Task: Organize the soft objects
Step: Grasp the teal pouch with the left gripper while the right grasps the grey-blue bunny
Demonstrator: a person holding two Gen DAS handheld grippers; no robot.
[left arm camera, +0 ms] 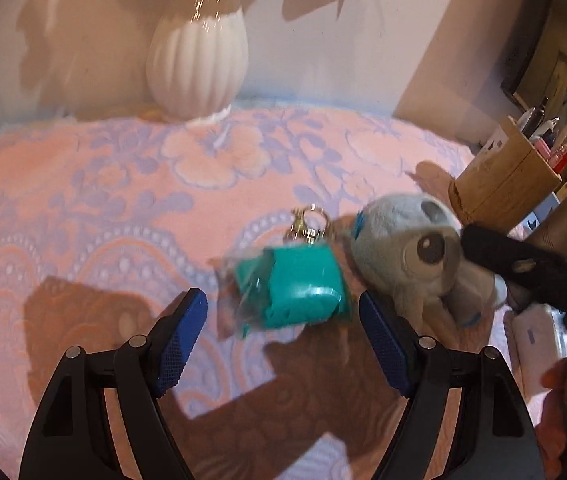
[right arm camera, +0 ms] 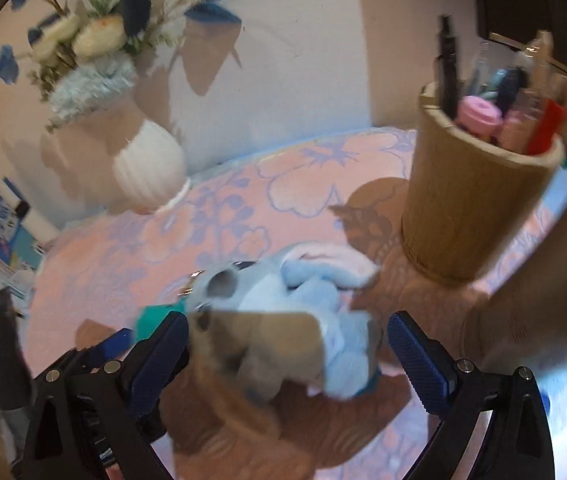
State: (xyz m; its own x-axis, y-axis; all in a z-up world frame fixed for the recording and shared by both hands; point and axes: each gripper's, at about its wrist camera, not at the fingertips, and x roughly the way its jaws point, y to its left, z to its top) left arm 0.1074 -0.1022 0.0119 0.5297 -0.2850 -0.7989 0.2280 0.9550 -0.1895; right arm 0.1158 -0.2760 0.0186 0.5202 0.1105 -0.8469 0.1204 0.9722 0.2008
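Observation:
A teal pouch with a gold key ring lies on the pink floral cloth. It sits just past the tips of my left gripper, which is open with its blue pads clear of the pouch. Right of the pouch lies a grey-blue plush toy. In the right wrist view the plush toy lies between the wide-spread fingers of my right gripper, open, with a gap on the right side. The teal pouch peeks out behind its left finger. Both views are blurred.
A white ribbed vase with flowers stands at the back by the wall. A wooden holder full of pens and bottles stands at the right, close behind the plush. A white flat box lies at the cloth's right edge.

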